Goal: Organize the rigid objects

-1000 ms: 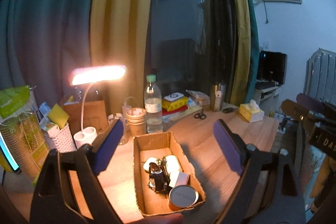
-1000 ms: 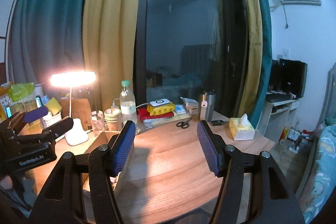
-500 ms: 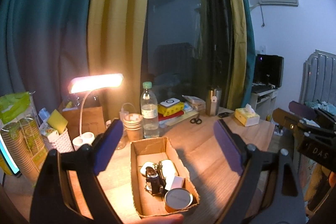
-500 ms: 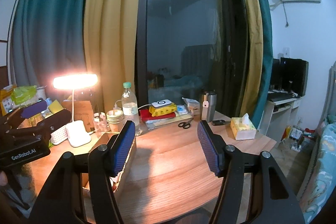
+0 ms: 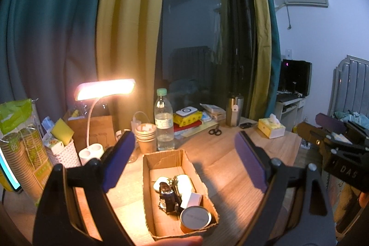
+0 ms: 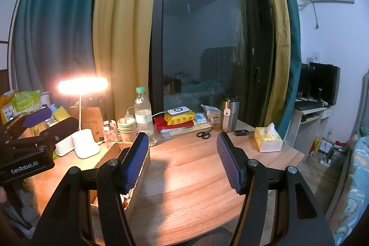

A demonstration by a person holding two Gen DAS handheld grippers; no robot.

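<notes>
An open cardboard box (image 5: 192, 167) lies on the wooden desk in the left wrist view. It holds a round metal tin (image 5: 195, 217), a black wristwatch (image 5: 166, 196), a small white box (image 5: 193, 199) and white rounded items. My left gripper (image 5: 184, 163) is open and empty above the box. My right gripper (image 6: 182, 160) is open and empty, with the box's side wall (image 6: 140, 179) behind its left finger. Each gripper shows at the edge of the other view, the right gripper (image 5: 332, 137) and the left gripper (image 6: 37, 128).
A lit desk lamp (image 5: 106, 89), a water bottle (image 5: 164, 121), stacked paper cups (image 5: 145, 137), a white basket (image 5: 62, 151), scissors (image 6: 203, 134), a steel tumbler (image 6: 228, 115), a tissue box (image 6: 268, 138) and books with a yellow pack (image 6: 178, 119) stand along the desk's back. The desk's right edge drops off.
Both cameras have pulled back and risen a little from the desk. The box looks smaller and lower in the left view. Both grippers stay open.
</notes>
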